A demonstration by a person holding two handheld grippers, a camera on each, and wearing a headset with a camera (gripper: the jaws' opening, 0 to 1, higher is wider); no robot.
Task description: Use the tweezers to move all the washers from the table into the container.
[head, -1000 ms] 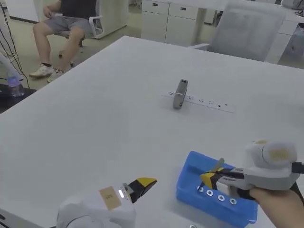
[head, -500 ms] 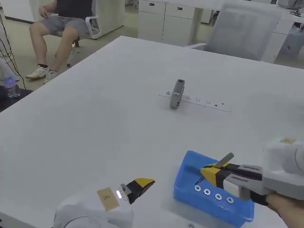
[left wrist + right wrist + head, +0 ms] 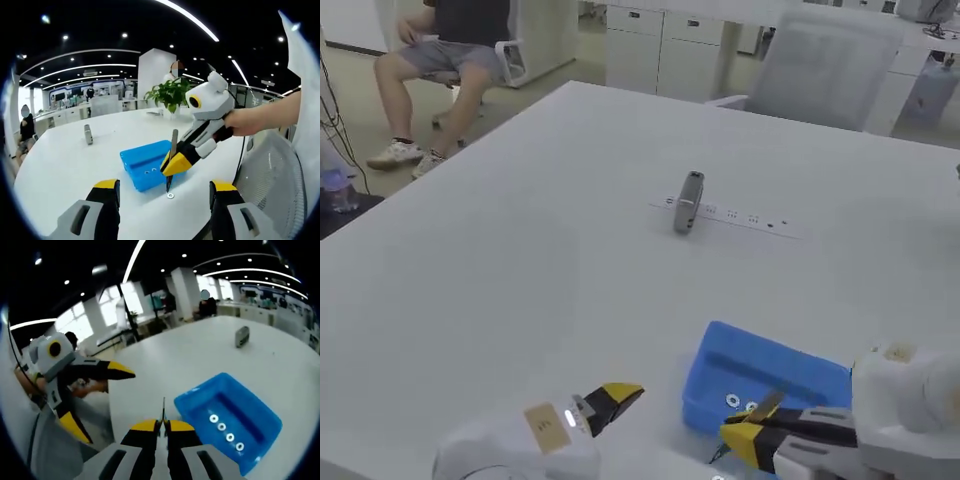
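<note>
Worktop (image 3: 520,250): smooth, matt white surface; container (image 3: 772,362): blue plastic, smooth and faintly glossy; washers (image 3: 222,427): bright bare metal; tweezers (image 3: 174,142): thin grey metal, dull sheen.

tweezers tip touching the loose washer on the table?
Cannot tell. Left gripper view puts the tweezers tip right at the washer; contact or gap isn't resolved.

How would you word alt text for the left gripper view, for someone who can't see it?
A hand holds the right tool, which grips tweezers pointing down at one washer on the white table, near a blue container with washers inside. The left tool has its two jaws open at the bottom.
</note>
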